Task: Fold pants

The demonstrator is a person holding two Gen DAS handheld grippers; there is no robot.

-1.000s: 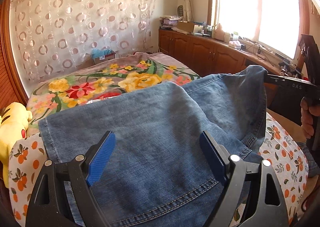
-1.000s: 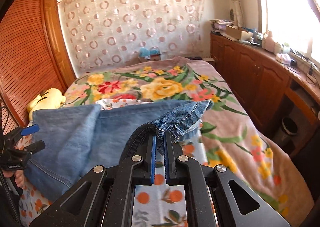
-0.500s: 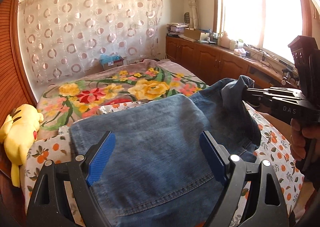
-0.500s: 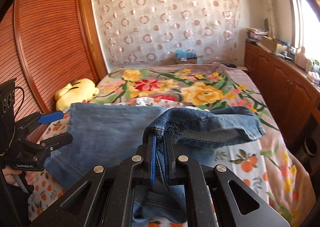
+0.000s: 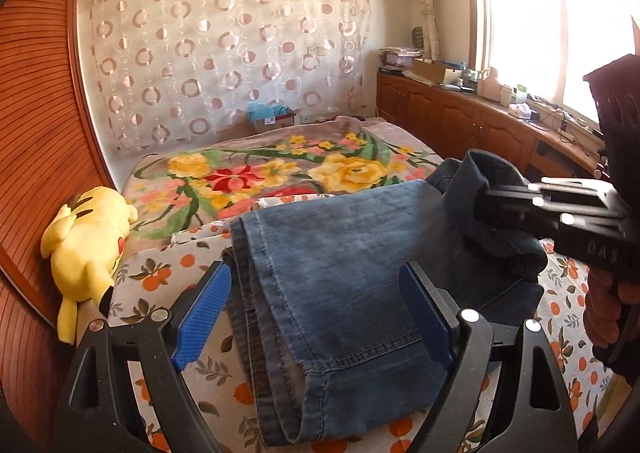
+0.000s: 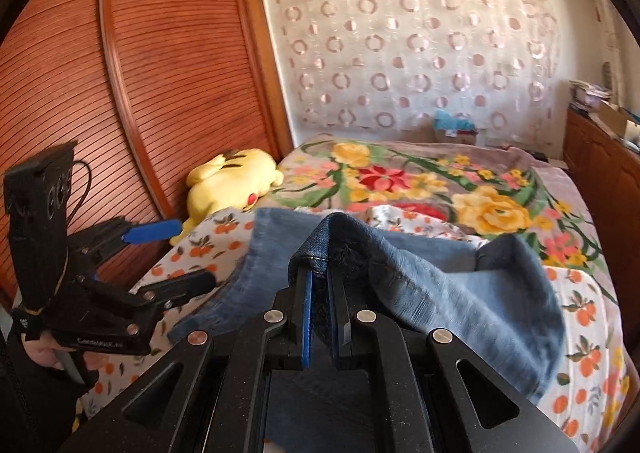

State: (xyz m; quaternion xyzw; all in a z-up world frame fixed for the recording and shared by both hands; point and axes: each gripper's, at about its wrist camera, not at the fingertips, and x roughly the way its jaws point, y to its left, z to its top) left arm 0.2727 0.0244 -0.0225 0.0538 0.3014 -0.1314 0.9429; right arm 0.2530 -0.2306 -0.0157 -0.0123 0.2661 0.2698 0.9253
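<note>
- A yellow plush toy lies at the far left of the bed, against the slatted wooden wardrobe and apart from the work.
- The left gripper hovers low over the near end of the pants, its blue pads spread wide to either side of the hems and gripping nothing; judging by that stance, it is placed to pin or steady this end while the other end is carried across.
- The pants, blue denim jeans, lie lengthwise on an orange-print sheet at the near side of the bed, legs stacked one over the other with hems toward the left wrist camera.
- Behind them a floral blanket covers the rest of the mattress, leaving a flat surface for the fold.
- The right gripper has its jaws pressed together on a thick denim edge, apparently the waistband end, held raised above the lying cloth so that it arches over; the lift seems meant to bring that end over toward the hems.
- Along the right wall, wooden cabinets sit under a bright window, well apart from the garment.
</note>
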